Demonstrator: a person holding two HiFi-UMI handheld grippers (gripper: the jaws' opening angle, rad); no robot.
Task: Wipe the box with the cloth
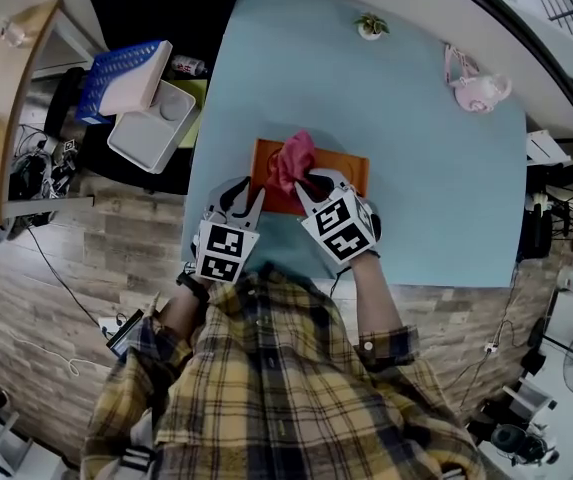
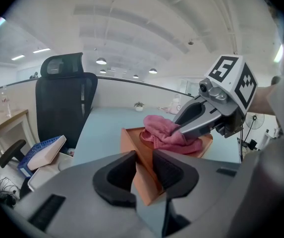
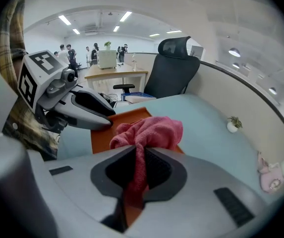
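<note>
An orange box (image 1: 351,170) lies on the light blue table (image 1: 436,198) just in front of the person. A pink cloth (image 1: 294,158) is bunched on top of it. My left gripper (image 1: 254,200) is shut on the box's near left corner (image 2: 142,175), whose edge is pinched between the pads. My right gripper (image 1: 308,182) is shut on the pink cloth (image 3: 149,133), a fold of which hangs down between its pads over the box (image 3: 109,133). In the left gripper view the right gripper (image 2: 184,128) presses into the cloth (image 2: 164,133).
A small potted plant (image 1: 371,26) and a pink teapot (image 1: 478,90) stand at the table's far side. A black office chair (image 2: 65,103) stands off the table's left edge, beside a white bin (image 1: 151,123) and a blue basket (image 1: 116,73).
</note>
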